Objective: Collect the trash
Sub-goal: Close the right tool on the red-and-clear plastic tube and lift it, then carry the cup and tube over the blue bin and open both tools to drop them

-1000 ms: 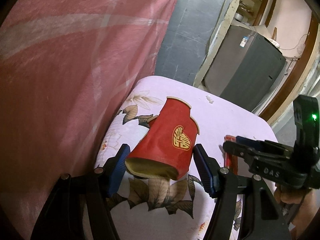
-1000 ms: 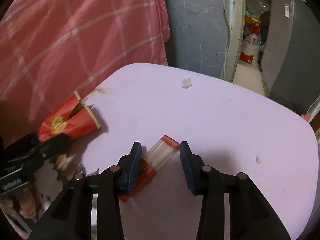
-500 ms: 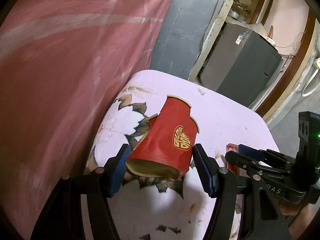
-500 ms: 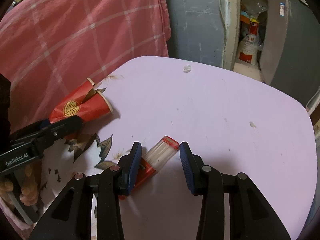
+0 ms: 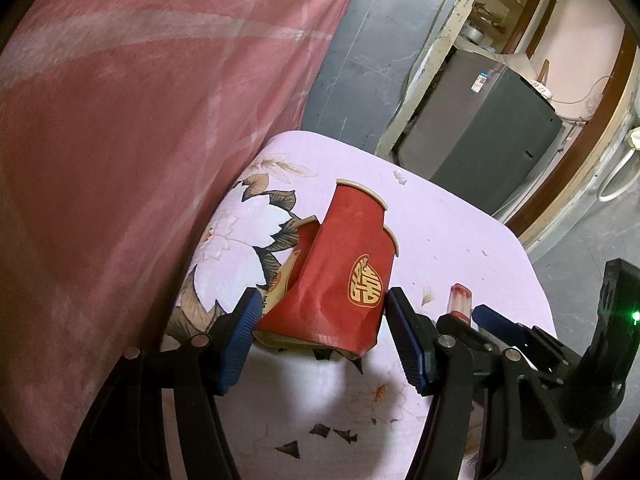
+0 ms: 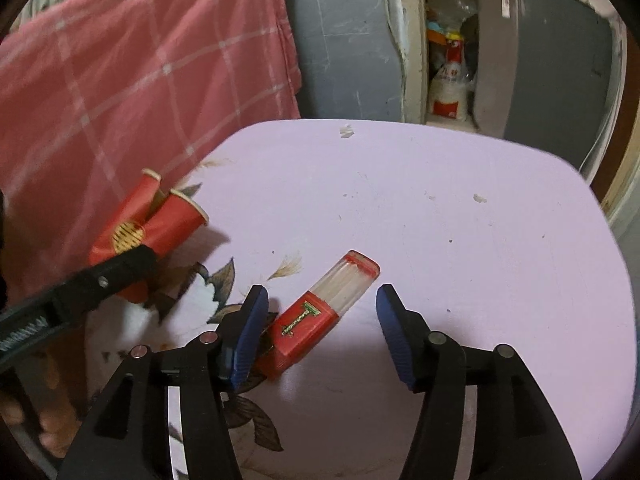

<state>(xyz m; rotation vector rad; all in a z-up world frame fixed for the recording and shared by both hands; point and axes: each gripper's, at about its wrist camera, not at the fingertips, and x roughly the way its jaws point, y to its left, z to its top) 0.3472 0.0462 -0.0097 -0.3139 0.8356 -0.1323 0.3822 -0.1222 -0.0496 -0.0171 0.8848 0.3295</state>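
A crushed red paper cup (image 5: 344, 276) with a gold emblem lies on the lilac flowered table (image 5: 460, 240). My left gripper (image 5: 324, 332) is shut on the cup's base, both pads touching it. The cup also shows in the right wrist view (image 6: 144, 232) with the left gripper (image 6: 100, 280) on it. A red box with a clear cap (image 6: 320, 312) lies between the open jaws of my right gripper (image 6: 320, 328); the left pad touches it and the right pad stands apart. In the left wrist view the box's cap (image 5: 460, 300) shows by the right gripper (image 5: 472, 316).
A pink checked cloth (image 6: 140, 80) hangs along the table's left side. A grey cabinet (image 5: 480, 136) and a doorway stand beyond the far edge. Small white scraps (image 6: 346, 131) lie on the far part of the table.
Both grippers have drawn back and risen a little, so more of the table shows. The cup stays in the left gripper. The box now lies tilted between the right jaws.
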